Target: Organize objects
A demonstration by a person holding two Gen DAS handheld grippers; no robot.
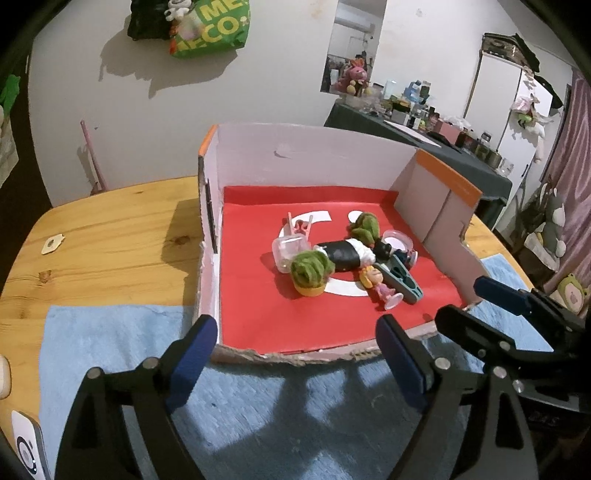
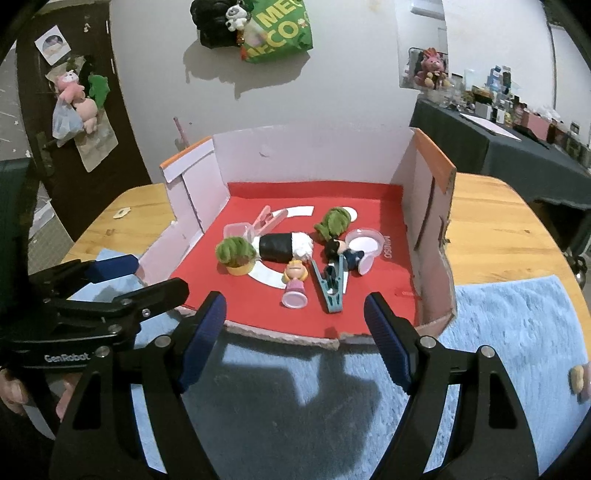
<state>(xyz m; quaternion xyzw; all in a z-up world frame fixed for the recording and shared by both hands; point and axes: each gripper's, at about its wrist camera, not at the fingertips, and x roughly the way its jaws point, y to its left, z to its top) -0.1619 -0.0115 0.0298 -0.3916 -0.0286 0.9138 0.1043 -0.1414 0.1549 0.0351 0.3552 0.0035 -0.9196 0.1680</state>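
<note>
Fig.: both tools held over blue towel [image 2: 517, 321], facing open front of box [image 1: 295, 162] w/ red liner. My L gripper [image 1: 295, 354] is spread wide, nothing btwn fingers; R gripper [image 2: 295, 332] likewise wide & empty. The pile sits mid-box, at 12 o'clock from both tools, well apart from fingertips. Key relation: teal clip [image 2: 330, 286] & blonde doll [image 2: 295, 282] are nearest items, at front of pile. Clip's long axis runs roughly 11-to-5 in R view; its closed end points toward me. Doll lies head-away, base toward me, axis approx. 12-to-6, just beside clip. From R tool both lie almost dead ahead; from L tool they sit toward 1 o'clock, so I judge R the nearer arm for either. Behind: green pom pot [image 2: 236, 254] at 11 o'clock, black/white roll [image 2: 284, 245] lying crosswise, 2nd green pom [image 2: 332, 221], dark-haired doll [image 2: 341, 251], clear cups, pink clip [image 2: 267, 218]. Legible text: "GenRobot" on L tool body in R view; green wall bag [image 2: 280, 33] reads partial "ME…/ECO"; liner print near 2 o'clock is upside down, unreadable.
</note>
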